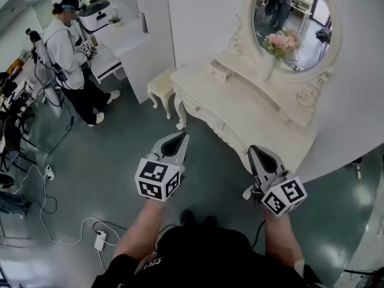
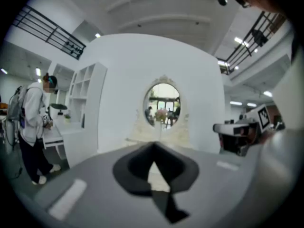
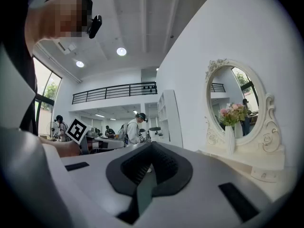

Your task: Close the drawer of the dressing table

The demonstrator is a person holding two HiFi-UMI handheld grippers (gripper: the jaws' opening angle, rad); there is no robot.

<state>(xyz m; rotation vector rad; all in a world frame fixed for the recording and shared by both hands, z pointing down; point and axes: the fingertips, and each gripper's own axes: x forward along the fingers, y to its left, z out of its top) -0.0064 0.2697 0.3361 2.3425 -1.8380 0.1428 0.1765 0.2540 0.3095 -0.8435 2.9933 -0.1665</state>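
Note:
The cream dressing table (image 1: pixel 258 116) stands against the white wall with an oval mirror (image 1: pixel 294 20) and a vase of pink flowers (image 1: pixel 277 47). A small drawer (image 1: pixel 219 71) at the left of its top sticks out, open. My left gripper (image 1: pixel 182 138) hovers over the floor in front of the table's left end, shut and empty. To the right, my right gripper (image 1: pixel 253 150) hangs near the table's front edge, also shut on nothing. The left gripper view has the mirror (image 2: pixel 162 103) straight ahead of the gripper (image 2: pixel 153 146). In the right gripper view the mirror (image 3: pixel 235 101) lies to the right of the gripper (image 3: pixel 151 146).
A cream stool (image 1: pixel 161 86) stands left of the table. A person (image 1: pixel 69 47) stands at a white desk and shelf unit (image 1: pixel 129 35) at the back left. Cables and a power strip (image 1: pixel 100 240) lie on the green floor near my feet.

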